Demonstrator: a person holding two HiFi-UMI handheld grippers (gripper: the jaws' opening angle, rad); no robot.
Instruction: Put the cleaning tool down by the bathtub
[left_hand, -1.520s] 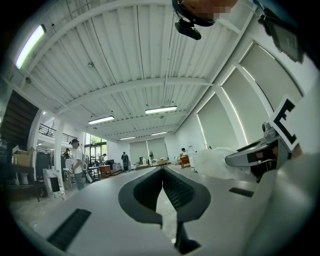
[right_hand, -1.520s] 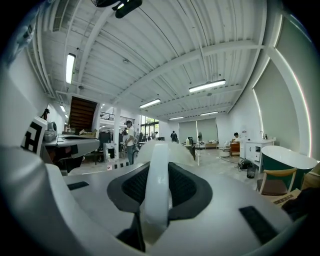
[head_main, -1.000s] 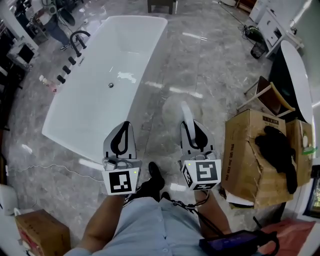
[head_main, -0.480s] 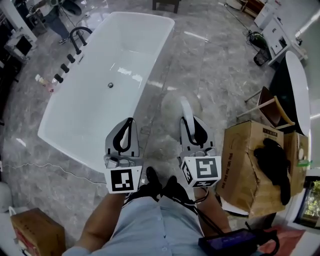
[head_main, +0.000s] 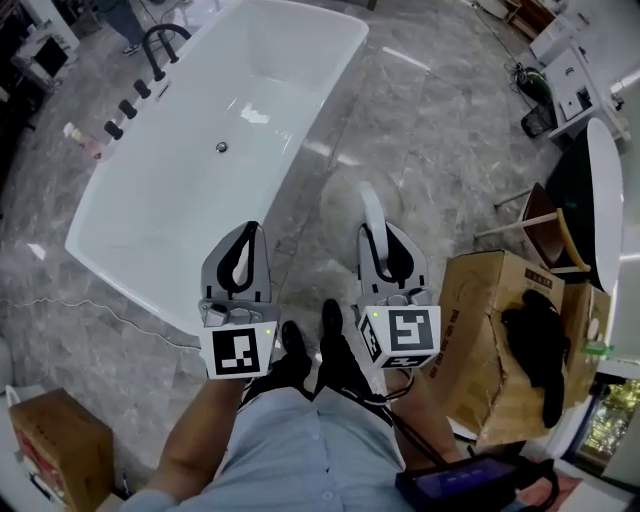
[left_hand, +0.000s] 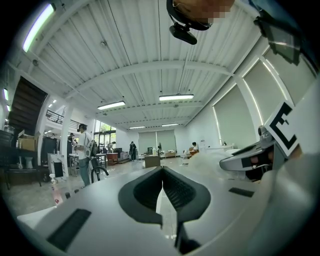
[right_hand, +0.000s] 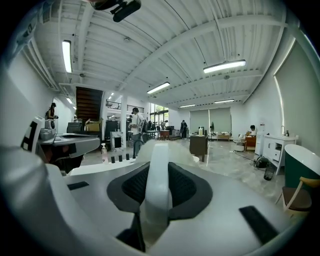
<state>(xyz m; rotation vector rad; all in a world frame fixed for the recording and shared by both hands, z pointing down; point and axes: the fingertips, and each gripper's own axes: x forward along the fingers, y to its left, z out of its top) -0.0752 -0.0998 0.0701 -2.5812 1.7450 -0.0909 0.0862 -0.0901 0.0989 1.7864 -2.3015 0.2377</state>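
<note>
Right gripper (head_main: 386, 238) clamped on the white handle of the cleaning tool (head_main: 371, 204), held above the floor (head_main: 450, 150) just right of the bathtub (head_main: 230, 100). Left gripper (head_main: 246, 234) closed, empty.

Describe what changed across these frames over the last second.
The person stepped forward beside the white rectangular bathtub, carrying both grippers along. Unchanged: right gripper shut on the white-handled cleaning tool; left gripper shut, empty.
</note>
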